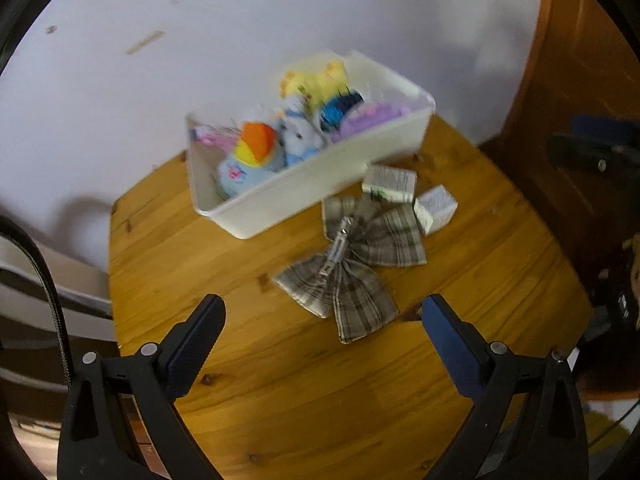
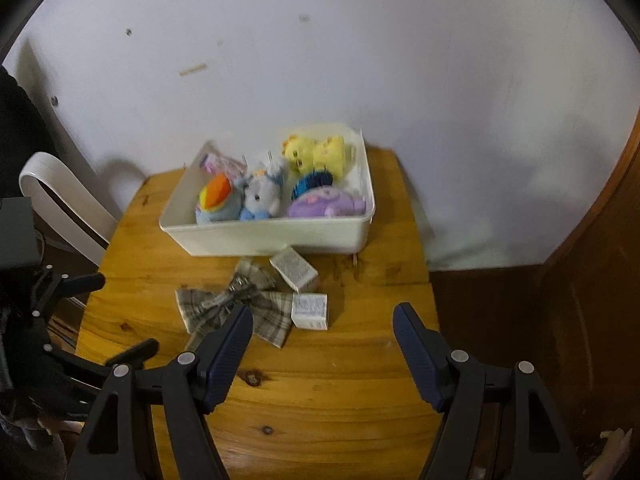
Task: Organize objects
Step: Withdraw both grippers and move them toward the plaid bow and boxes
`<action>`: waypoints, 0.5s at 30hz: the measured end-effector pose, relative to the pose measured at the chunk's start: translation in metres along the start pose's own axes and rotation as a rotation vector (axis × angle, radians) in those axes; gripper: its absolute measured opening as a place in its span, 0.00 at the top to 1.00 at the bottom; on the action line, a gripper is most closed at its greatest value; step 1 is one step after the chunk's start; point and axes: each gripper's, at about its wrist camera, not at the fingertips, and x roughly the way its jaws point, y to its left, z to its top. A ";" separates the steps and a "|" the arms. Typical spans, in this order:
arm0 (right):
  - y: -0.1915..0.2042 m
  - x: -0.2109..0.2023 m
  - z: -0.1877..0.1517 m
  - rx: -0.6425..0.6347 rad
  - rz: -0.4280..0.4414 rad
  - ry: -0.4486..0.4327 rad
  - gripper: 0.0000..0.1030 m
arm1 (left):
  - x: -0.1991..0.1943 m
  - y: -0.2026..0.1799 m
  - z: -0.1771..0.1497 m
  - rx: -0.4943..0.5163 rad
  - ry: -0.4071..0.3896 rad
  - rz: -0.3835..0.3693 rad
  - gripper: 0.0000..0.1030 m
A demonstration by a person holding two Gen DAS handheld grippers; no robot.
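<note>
A white bin [image 1: 320,196] [image 2: 276,236] stands at the back of the wooden table [image 1: 300,380] [image 2: 320,392], filled with several plush toys: yellow [image 2: 316,154], grey-blue [image 2: 262,196], purple [image 2: 326,205] and one with an orange top [image 2: 216,196]. In front of it lie a plaid fabric bow [image 1: 352,276] [image 2: 248,304] and two small white boxes [image 1: 390,184] [image 1: 436,208] [image 2: 294,270] [image 2: 310,312]. My left gripper [image 1: 324,316] hangs open above the table, just short of the bow. My right gripper [image 2: 322,320] is open too, near the bow and the boxes, holding nothing.
A white wall [image 2: 320,60] rises behind the table. A brown wooden panel [image 2: 592,300] stands to the right. A white chair back [image 2: 60,200] sits to the left. The left gripper's black frame [image 2: 48,320] shows at the left edge of the right wrist view.
</note>
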 end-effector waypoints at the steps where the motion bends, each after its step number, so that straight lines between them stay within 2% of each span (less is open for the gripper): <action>1: -0.001 0.008 -0.001 0.005 0.005 0.017 0.29 | 0.009 -0.002 0.000 0.012 0.013 0.002 0.04; 9: -0.006 0.077 -0.014 0.032 0.021 0.146 0.29 | 0.076 -0.009 0.008 0.043 0.111 -0.016 0.04; 15: -0.007 0.120 -0.018 0.053 0.035 0.210 0.29 | 0.107 -0.006 0.016 0.050 0.148 -0.034 0.04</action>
